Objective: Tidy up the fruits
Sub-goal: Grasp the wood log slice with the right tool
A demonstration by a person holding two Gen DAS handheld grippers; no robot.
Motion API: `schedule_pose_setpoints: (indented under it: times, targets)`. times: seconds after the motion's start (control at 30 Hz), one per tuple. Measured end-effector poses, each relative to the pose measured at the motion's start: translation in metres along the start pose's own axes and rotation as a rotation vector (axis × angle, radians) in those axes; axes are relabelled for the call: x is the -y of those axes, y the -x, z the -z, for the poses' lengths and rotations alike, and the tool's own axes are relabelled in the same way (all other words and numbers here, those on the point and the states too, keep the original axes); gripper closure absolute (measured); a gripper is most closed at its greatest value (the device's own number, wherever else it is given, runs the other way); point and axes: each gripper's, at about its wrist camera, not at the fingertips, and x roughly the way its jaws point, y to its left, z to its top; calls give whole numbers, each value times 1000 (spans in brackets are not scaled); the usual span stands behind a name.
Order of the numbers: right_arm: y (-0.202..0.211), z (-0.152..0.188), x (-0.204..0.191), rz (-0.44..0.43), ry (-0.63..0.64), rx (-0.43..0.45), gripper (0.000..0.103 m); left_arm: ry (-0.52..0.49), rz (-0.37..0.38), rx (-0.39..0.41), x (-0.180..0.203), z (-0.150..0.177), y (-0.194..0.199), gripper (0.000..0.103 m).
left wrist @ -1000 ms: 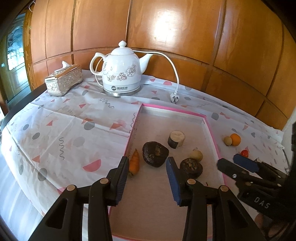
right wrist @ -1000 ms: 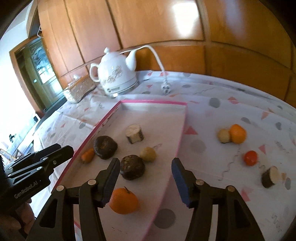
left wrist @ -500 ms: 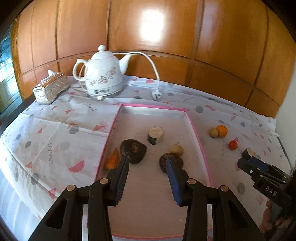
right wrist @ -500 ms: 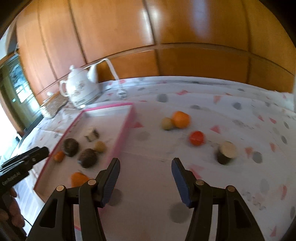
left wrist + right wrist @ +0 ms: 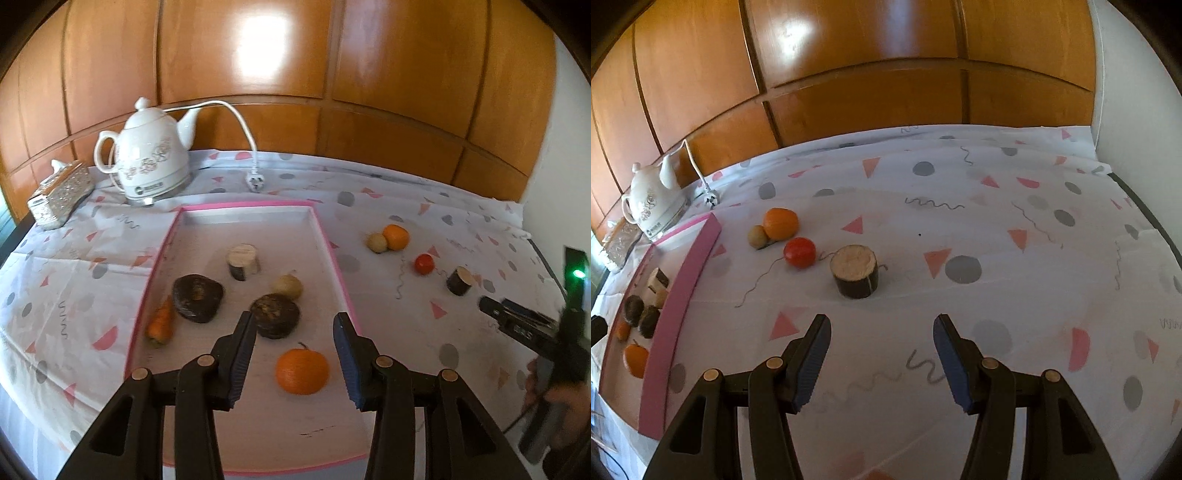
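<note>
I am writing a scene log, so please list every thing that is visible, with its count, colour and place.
tray: 1, pink rim, table centre
items in tray: 6, two dark, two pale, two orange
pieces on cloth: 4, orange, tan, red, dark-barked; right of tray
kettle: 1, white, back left
tissue box: 1, silver, far left
tablecloth: 1, white patterned
left gripper: open, above tray
right gripper: open, above cloth

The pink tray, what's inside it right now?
Inside the pink tray: an orange, a carrot, two dark lumps, a cut stub, a pale round fruit. The left gripper covers the near floor.
</note>
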Motion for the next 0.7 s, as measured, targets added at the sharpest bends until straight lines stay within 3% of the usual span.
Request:
schedule_pose_setpoints:
  times: [0.4,0.57,0.7]
  targets:
    - [-53,-30,-20,21,102,-41,44,-60,43,-27,30,-10,-11,59]
    - [-63,-35,-17,-7,86,-64,67,-65,56,-44,39,-17,-19,59]
    - [-53,-32,-8,63,75,-28,67,-61,73,-58,46,-25,-26,59]
